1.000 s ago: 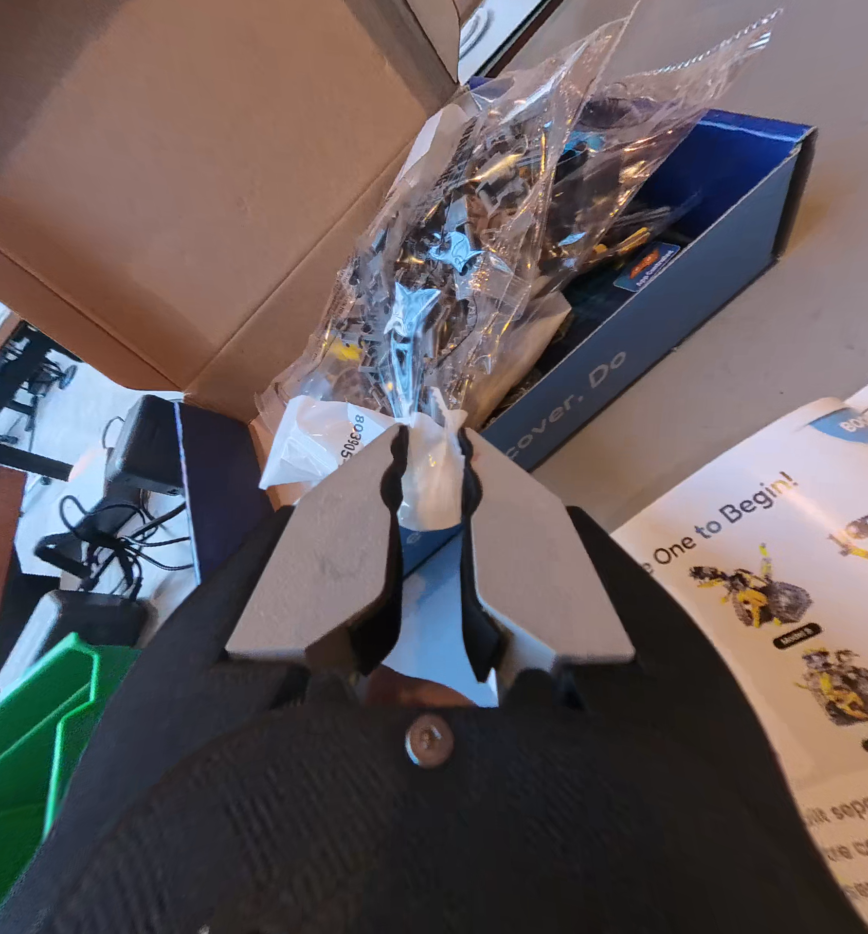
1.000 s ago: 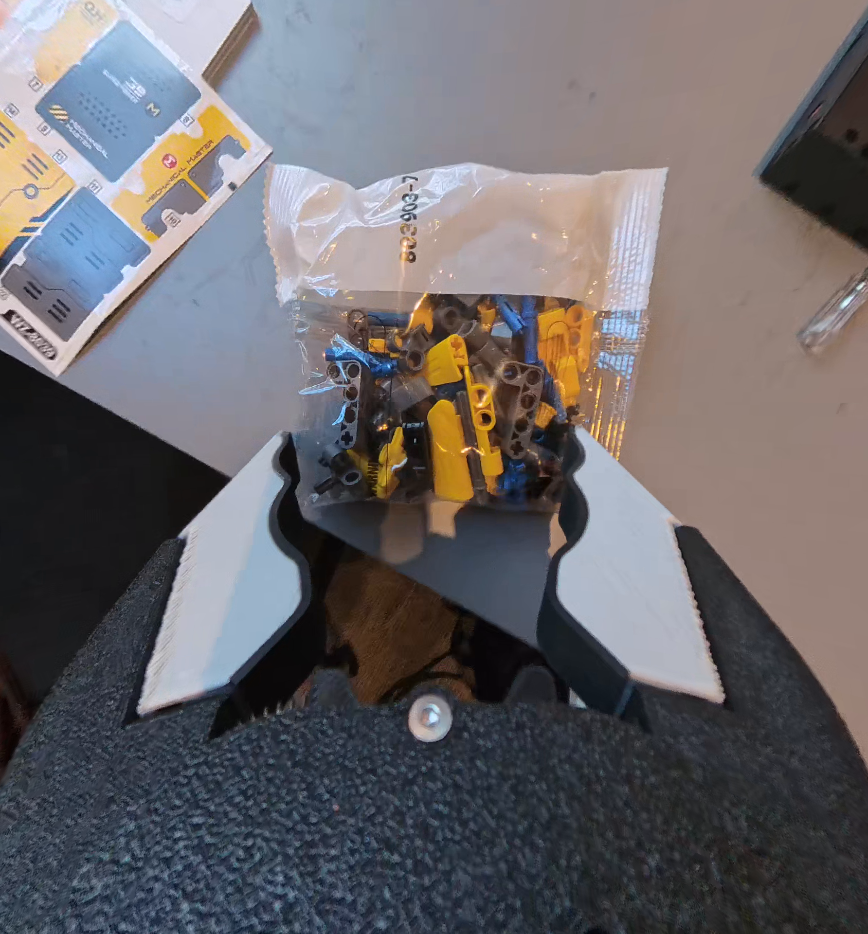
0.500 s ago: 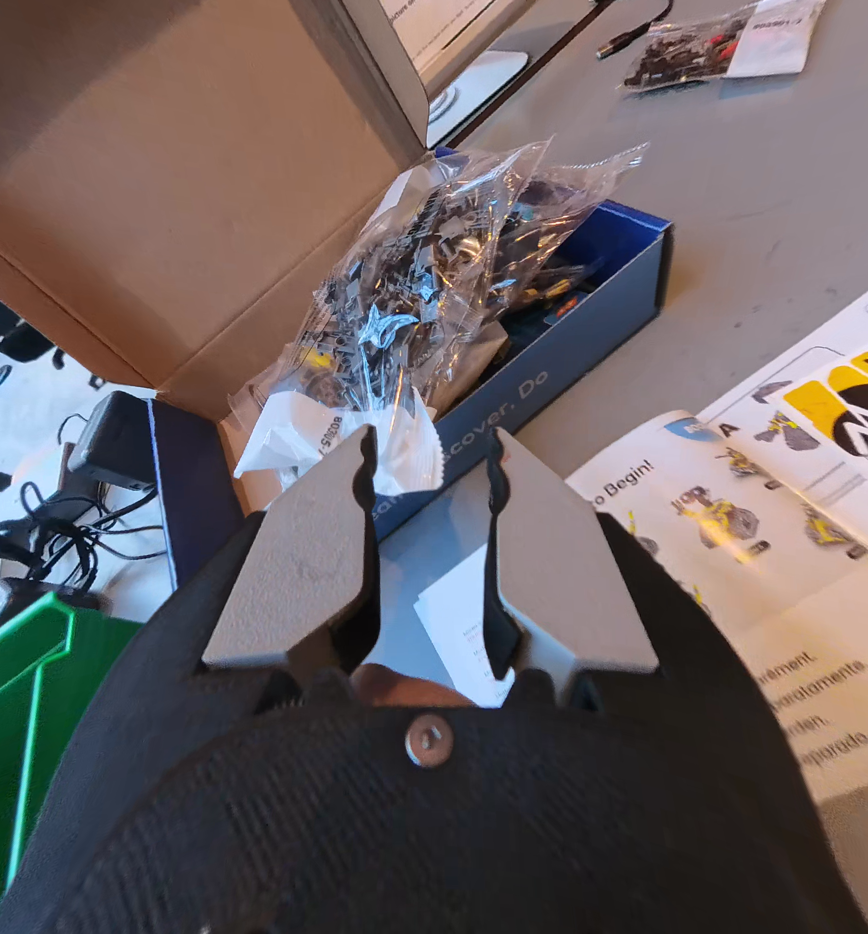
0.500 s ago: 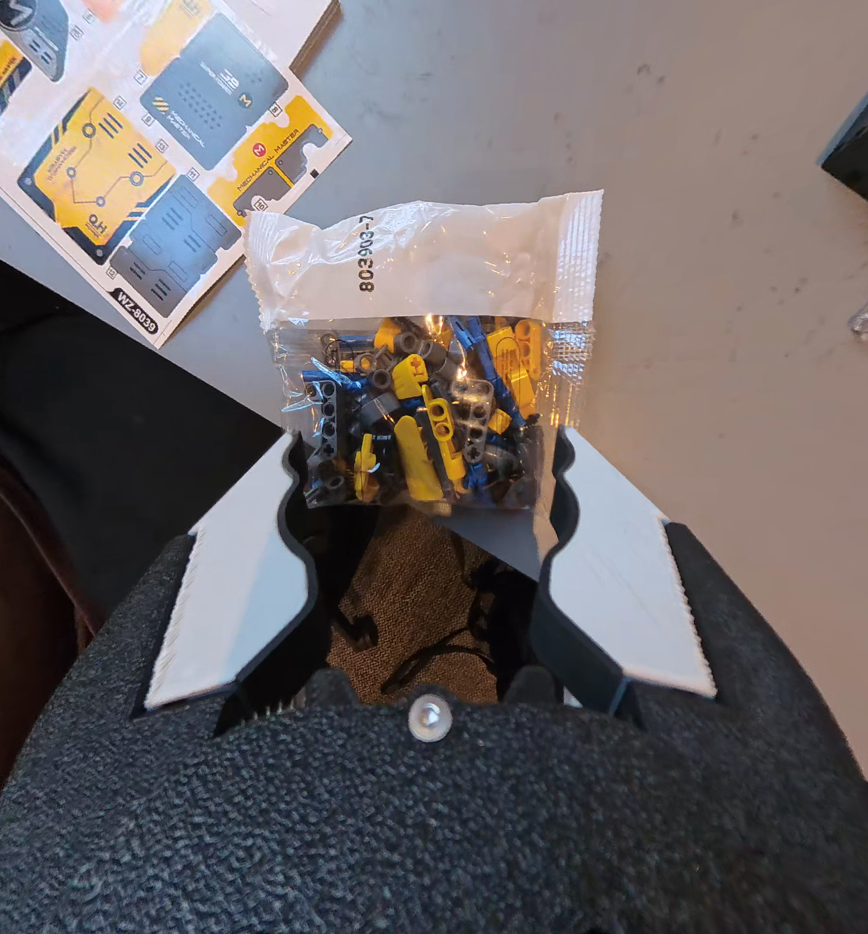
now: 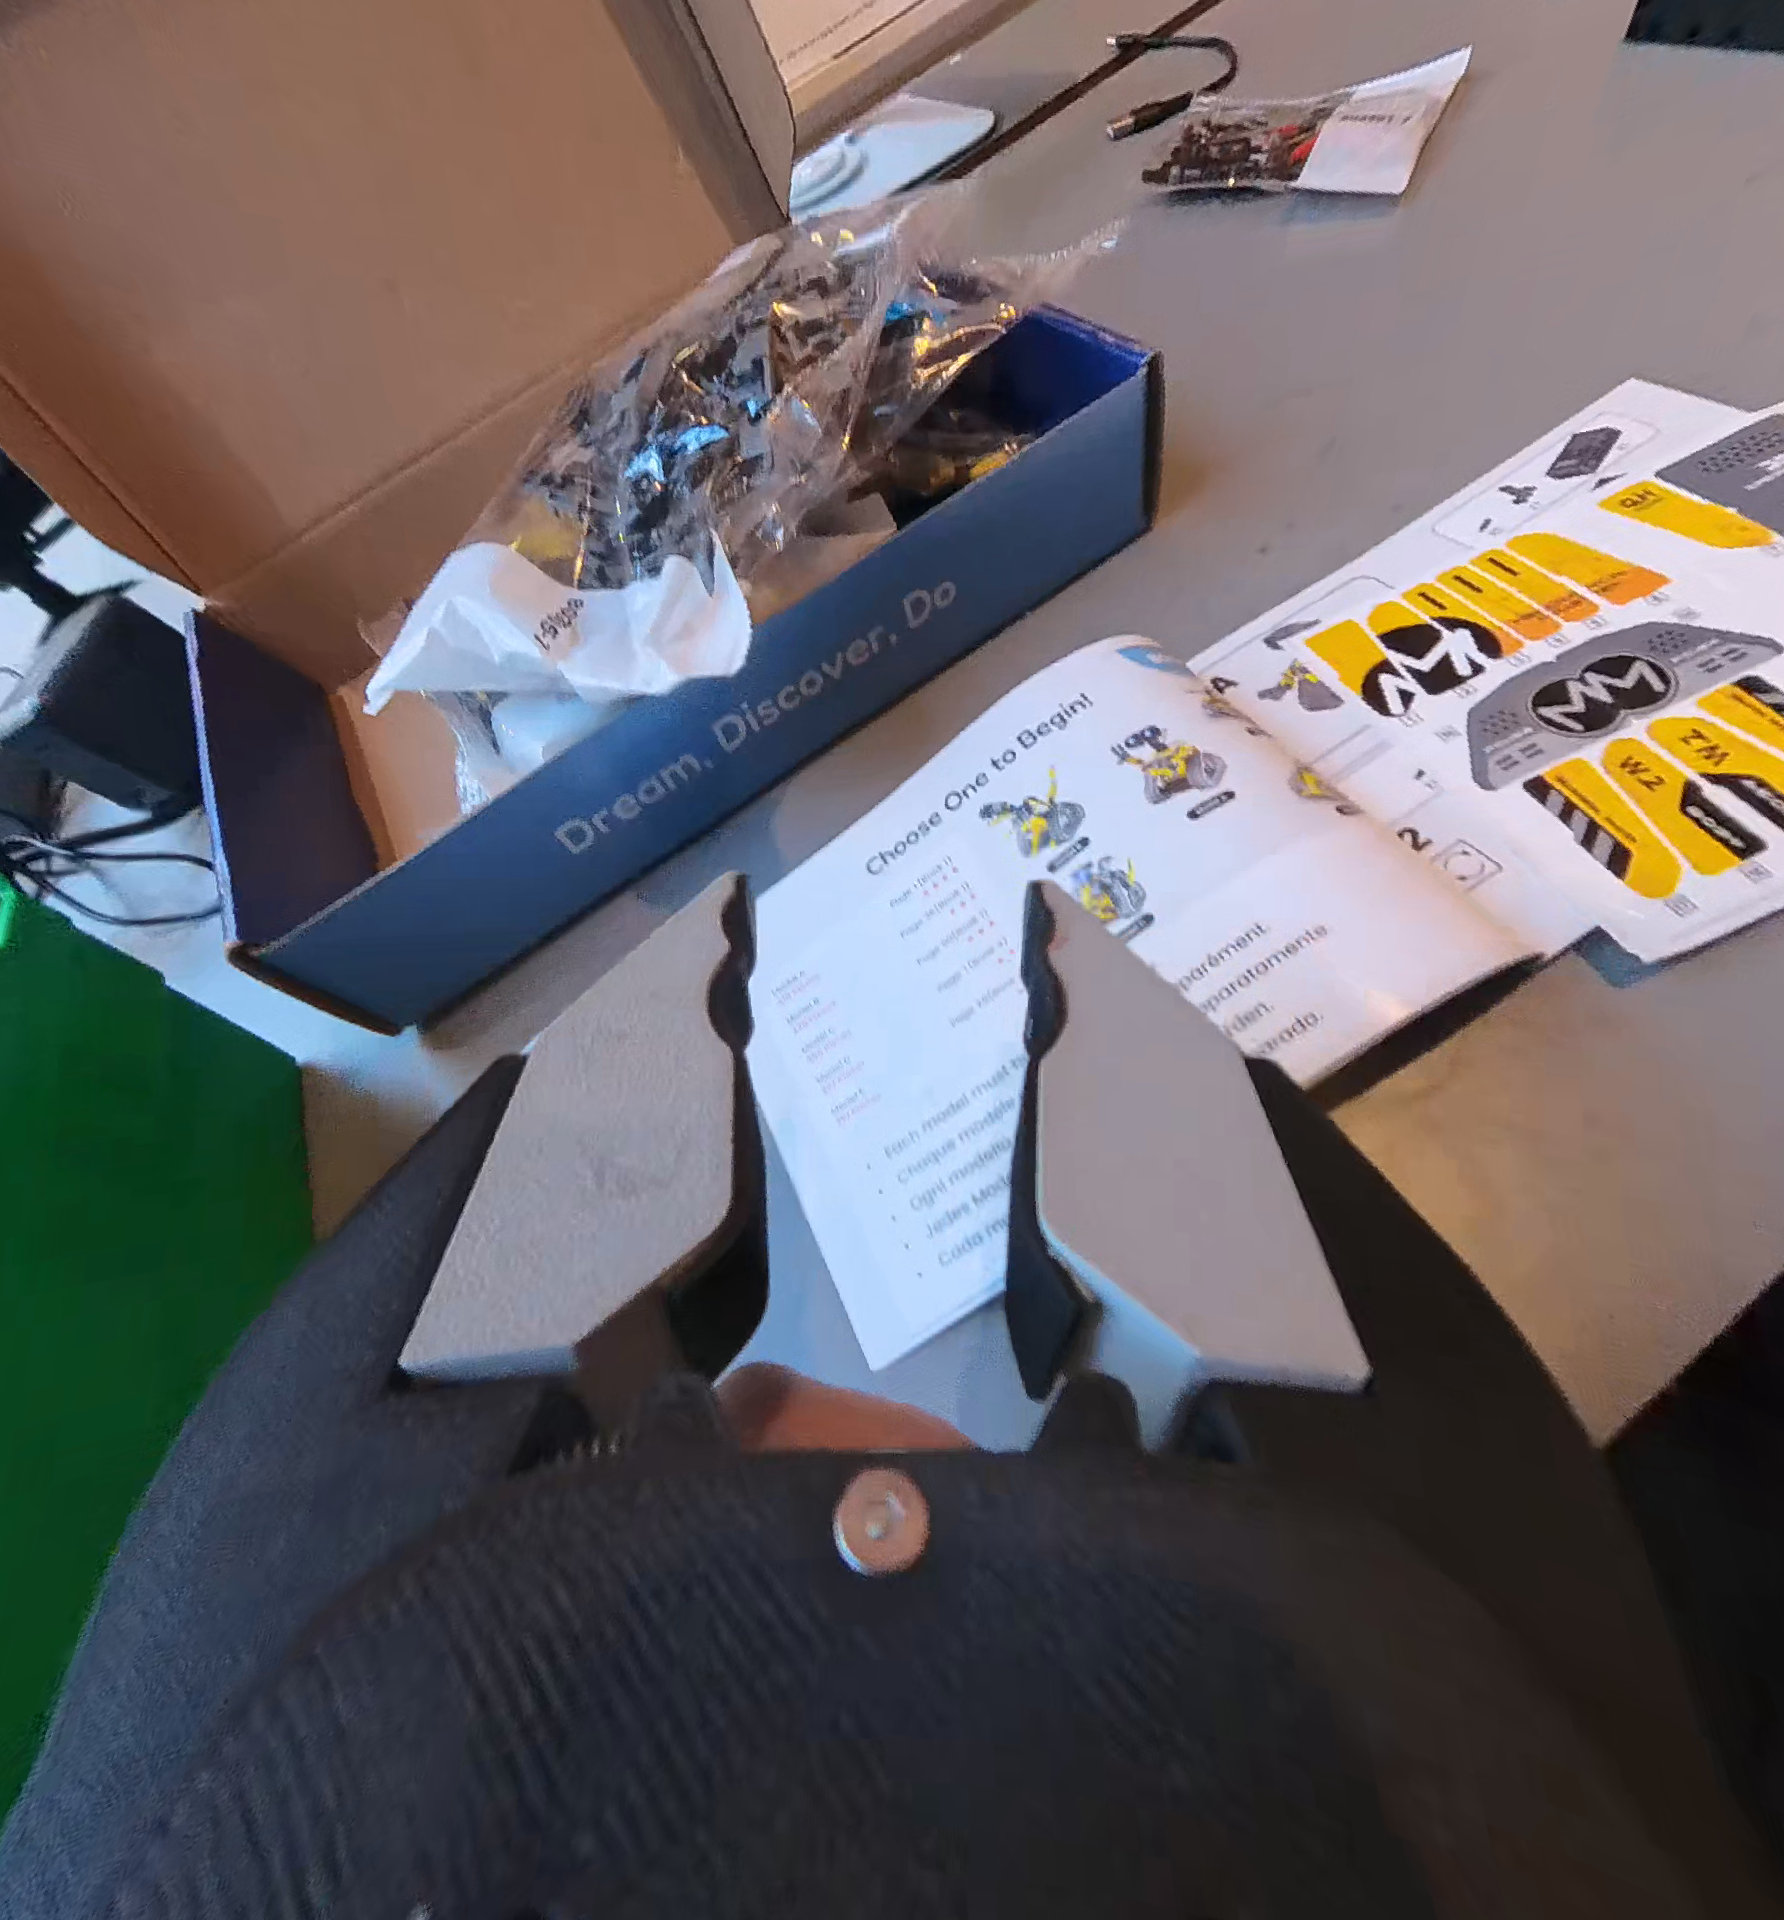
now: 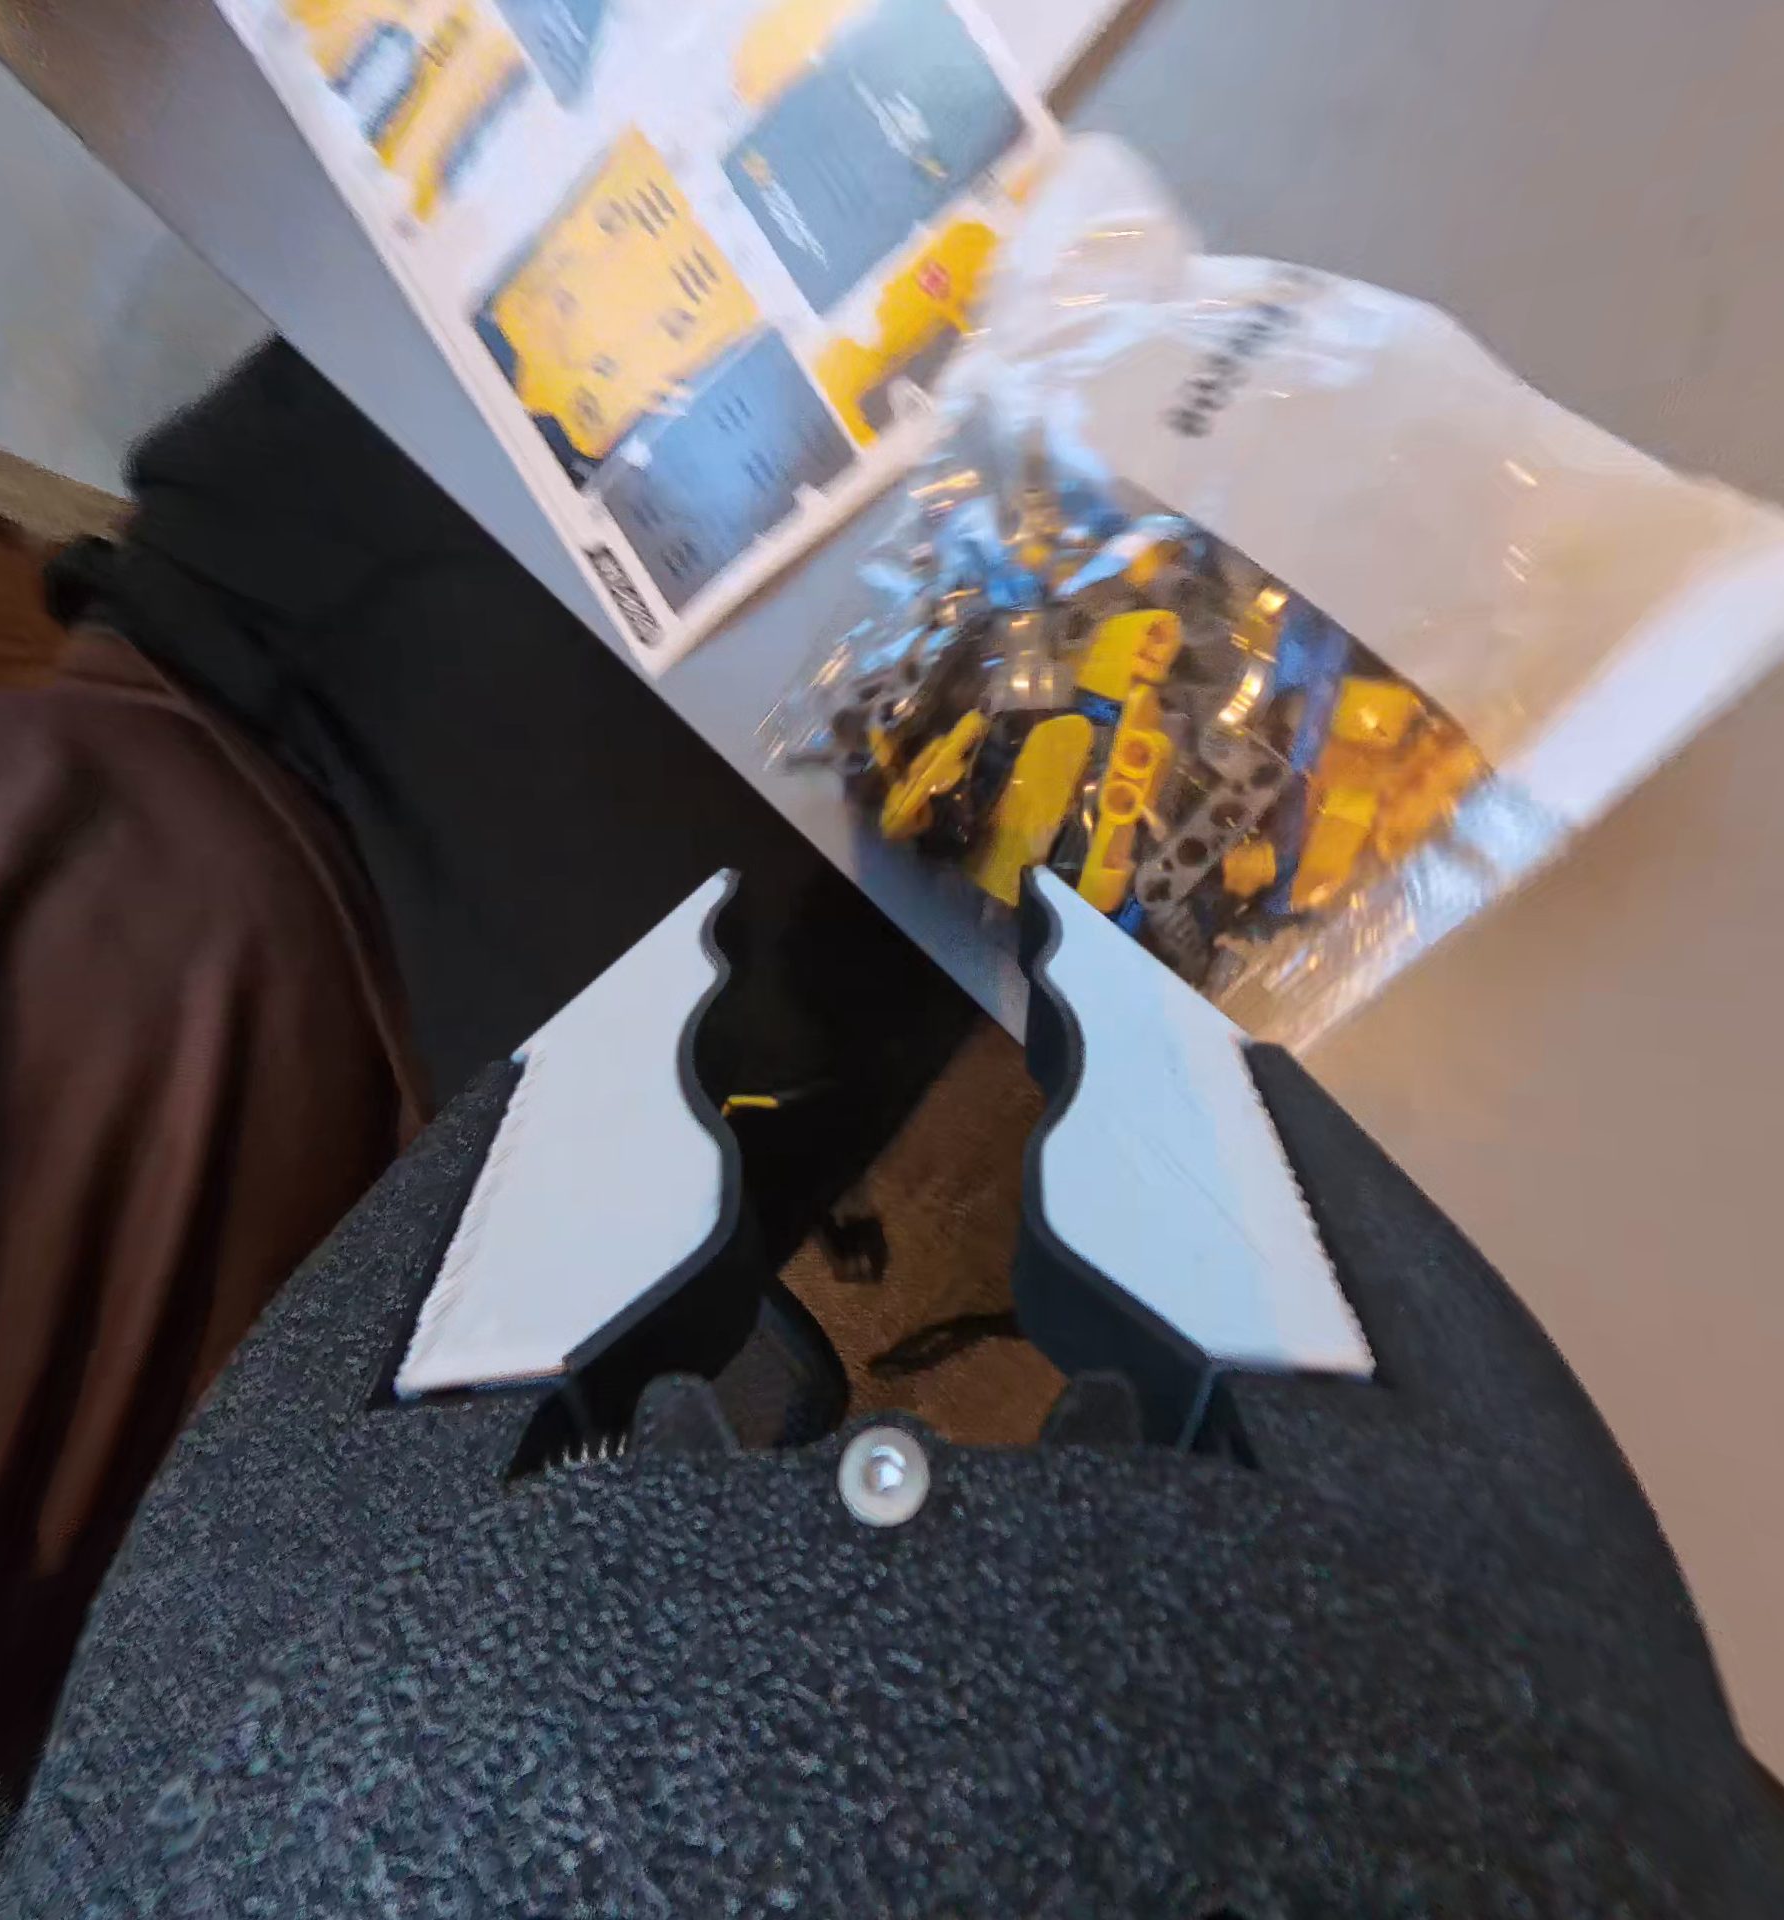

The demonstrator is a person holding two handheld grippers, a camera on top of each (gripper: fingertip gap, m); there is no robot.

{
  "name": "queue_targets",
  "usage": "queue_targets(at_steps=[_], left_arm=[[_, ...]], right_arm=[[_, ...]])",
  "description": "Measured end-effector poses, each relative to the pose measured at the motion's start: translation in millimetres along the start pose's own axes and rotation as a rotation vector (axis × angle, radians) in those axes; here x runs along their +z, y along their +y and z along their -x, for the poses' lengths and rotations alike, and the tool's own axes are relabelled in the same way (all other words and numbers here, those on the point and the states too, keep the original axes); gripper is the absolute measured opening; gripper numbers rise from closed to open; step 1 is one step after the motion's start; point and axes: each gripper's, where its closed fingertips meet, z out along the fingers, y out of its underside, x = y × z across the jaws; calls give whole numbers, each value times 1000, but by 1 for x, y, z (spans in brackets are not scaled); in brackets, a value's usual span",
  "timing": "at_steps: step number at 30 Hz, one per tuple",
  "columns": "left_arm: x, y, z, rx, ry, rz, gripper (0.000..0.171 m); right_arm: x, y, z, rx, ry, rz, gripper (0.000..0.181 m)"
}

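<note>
My left gripper [image 5: 883,899] is open and empty above a white instruction booklet [image 5: 1054,935] on the grey table. Just beyond it stands an open blue box [image 5: 763,707] with a brown cardboard lid, holding a clear bag of dark parts [image 5: 722,436] with a white top. My right gripper [image 6: 877,883] is open and empty at the table's near edge. A clear bag of yellow, blue and grey parts [image 6: 1179,727] lies on the table just past its right fingertip. The right wrist view is blurred.
Sticker sheets [image 5: 1594,665] lie right of the booklet and show in the right wrist view [image 6: 659,312]. Another small parts bag [image 5: 1293,135] and a cable [image 5: 1168,73] lie at the far side. A green bin [image 5: 88,1195] is at the left. A person's clothing [image 6: 88,935] is below the table edge. The tips of one gripper are about 40 cm away from the tips of the other.
My left gripper let go of the bag in the blue box, opened and drew back over the booklet. My right gripper pulled back and swung left off the yellow-parts bag, staying open.
</note>
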Motion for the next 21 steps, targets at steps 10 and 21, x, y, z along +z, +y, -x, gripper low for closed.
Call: queue_targets(at_steps=[10, 21], left_arm=[[-28, 27, -18, -52, 24, 5, 49], [-32, 43, -33, -71, 62, 26, 47]], right_arm=[[-26, -47, -32, -102, 94, -157, 66], [15, -50, -49, -185, 49, -131, 64]])
